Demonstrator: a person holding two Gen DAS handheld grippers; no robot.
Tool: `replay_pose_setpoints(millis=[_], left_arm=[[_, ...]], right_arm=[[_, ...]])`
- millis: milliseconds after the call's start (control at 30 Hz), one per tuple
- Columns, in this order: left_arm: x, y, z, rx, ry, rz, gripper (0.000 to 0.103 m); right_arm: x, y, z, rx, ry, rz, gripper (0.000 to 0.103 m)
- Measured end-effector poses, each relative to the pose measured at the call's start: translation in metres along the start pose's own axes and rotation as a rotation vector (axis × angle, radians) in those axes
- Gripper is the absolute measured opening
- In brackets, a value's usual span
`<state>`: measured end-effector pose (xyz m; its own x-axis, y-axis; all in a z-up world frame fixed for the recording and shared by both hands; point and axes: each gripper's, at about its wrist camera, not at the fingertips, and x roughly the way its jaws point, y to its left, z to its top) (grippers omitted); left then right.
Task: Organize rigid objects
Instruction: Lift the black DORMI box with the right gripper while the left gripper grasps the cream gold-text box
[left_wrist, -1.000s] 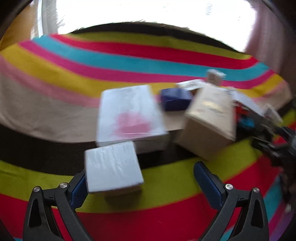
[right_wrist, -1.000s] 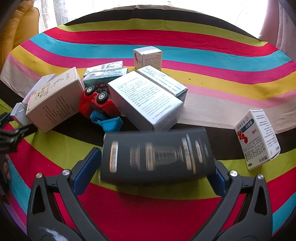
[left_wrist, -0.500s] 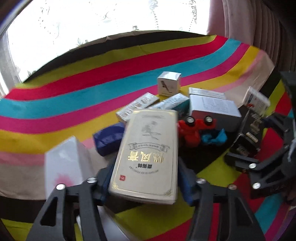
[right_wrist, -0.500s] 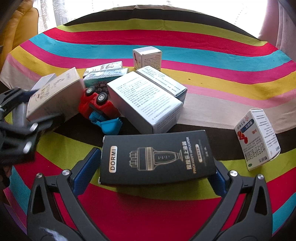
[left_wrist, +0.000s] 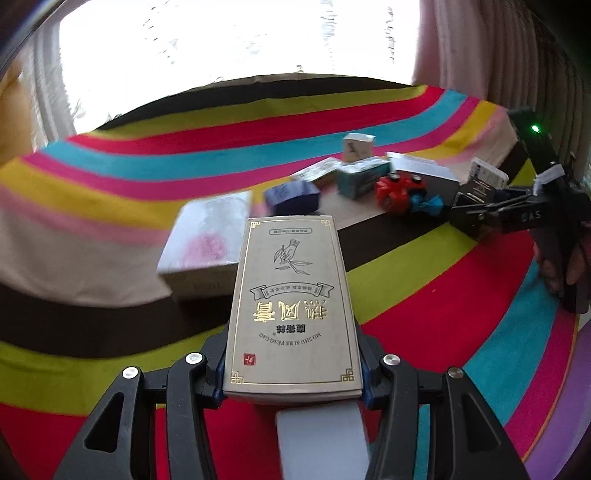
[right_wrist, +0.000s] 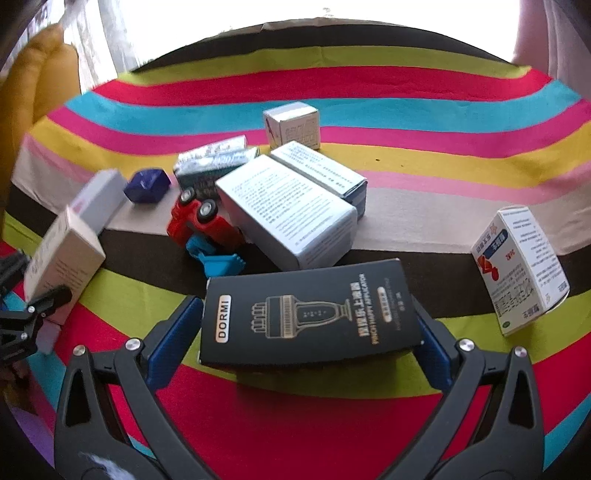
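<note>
Lifted clear of the cloth (left_wrist: 424, 280): beige box (left_wrist: 291, 310), clamped in left gripper (left_wrist: 291, 373). Right gripper (right_wrist: 308, 332) closed around black box (right_wrist: 308, 314).

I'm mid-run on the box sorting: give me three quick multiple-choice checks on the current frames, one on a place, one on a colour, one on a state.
1. Where is the toy truck?
A. Against the big white box's left side
B. On top of the black box
C. Beside the box with the red star

2. What colour is the truck's scoop?
A. Yellow
B. Blue
C. Green

3. What is the left tool doing?
A. Open, holding nothing
B. Shut on the gold-lettered box
C. Shut on the truck

Answers: 1 A, the truck lies tipped against that box; 2 B, the scoop is blue; 3 B, both blue pads press the box's sides.
</note>
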<state>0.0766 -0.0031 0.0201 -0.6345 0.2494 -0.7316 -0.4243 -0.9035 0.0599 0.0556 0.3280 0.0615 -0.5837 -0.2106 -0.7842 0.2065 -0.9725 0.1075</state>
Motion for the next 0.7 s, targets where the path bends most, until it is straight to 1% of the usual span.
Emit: replay_pose_setpoints(millis=[67, 133, 233, 333, 400, 433, 500, 533, 600, 700], left_arm=[[0.001, 0.013, 0.003, -0.034, 0.01, -0.021, 0.052], [-0.001, 0.02, 0.002, -0.066, 0.02, -0.024, 0.052], [0.005, 0.015, -0.002, -0.061, 0.061, 0.011, 0.054], [0.009, 0.015, -0.001, -0.076, 0.071, 0.028, 0.056], [0.007, 0.019, -0.002, -0.095, 0.074, 0.059, 0.066], [0.008, 0.021, -0.002, -0.104, 0.077, 0.07, 0.068], [0.007, 0.03, -0.005, -0.138, 0.084, 0.081, 0.075], [0.007, 0.034, -0.006, -0.154, 0.088, 0.085, 0.076], [0.005, 0.04, -0.006, -0.184, 0.091, 0.083, 0.076], [0.01, 0.037, -0.004, -0.189, 0.094, 0.093, 0.077]], right_arm=[[0.0, -0.001, 0.001, 0.014, -0.007, 0.016, 0.103], [0.001, 0.0, 0.002, 0.013, -0.006, 0.014, 0.103], [0.0, 0.0, 0.002, 0.021, -0.012, 0.029, 0.103], [-0.004, -0.006, 0.002, 0.046, -0.03, 0.092, 0.103], [-0.004, -0.011, 0.0, 0.067, -0.042, 0.134, 0.103], [-0.007, -0.013, -0.002, 0.07, -0.045, 0.155, 0.103], [-0.01, -0.01, -0.004, 0.036, -0.029, 0.226, 0.103], [-0.011, -0.006, -0.006, 0.003, -0.01, 0.263, 0.103], [-0.015, 0.001, -0.01, -0.052, 0.013, 0.296, 0.102], [-0.025, 0.017, -0.021, -0.177, 0.045, 0.357, 0.102]])
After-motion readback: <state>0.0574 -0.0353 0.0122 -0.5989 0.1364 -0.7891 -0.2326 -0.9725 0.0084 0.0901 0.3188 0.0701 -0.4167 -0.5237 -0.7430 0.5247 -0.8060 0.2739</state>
